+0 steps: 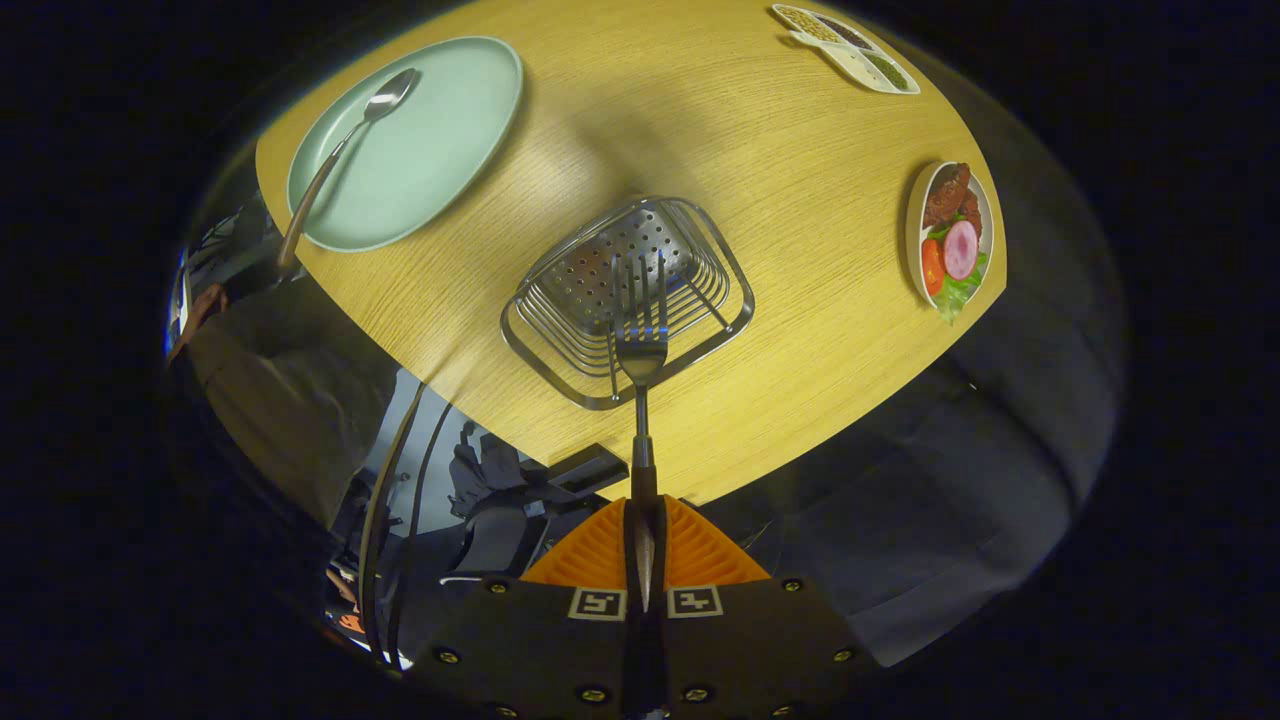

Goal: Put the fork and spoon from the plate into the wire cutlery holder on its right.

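So the gripper (641, 530) has its jaws clamped tight on the handle of the fork (641, 345), one finger pressing on each side of it with basically no gap left. The fork sticks straight out ahead of the fingers with its tines pointing away, and the head sits over the near side of the wire cutlery holder (628, 300). Can't really tell if the tines are already down inside the holder or just hanging above its rim.

The holder itself is a square-ish wire basket with rounded corners and a perforated metal bottom, sitting on the wooden surface (600, 120) not far from its near edge.

Further out and off to the left of the holder is the pale green plate (440, 150). The spoon (345, 145) is lying on it, bowl resting on the plate and the long handle running out over the plate's rim toward the edge of the surface.

Over on the right side, well apart from the holder, there's a small dish of fake food (952, 240), looks like lettuce, tomato and something brown. Way at the back there's a divided white tray (848, 48) with some grainy stuff in its compartments.
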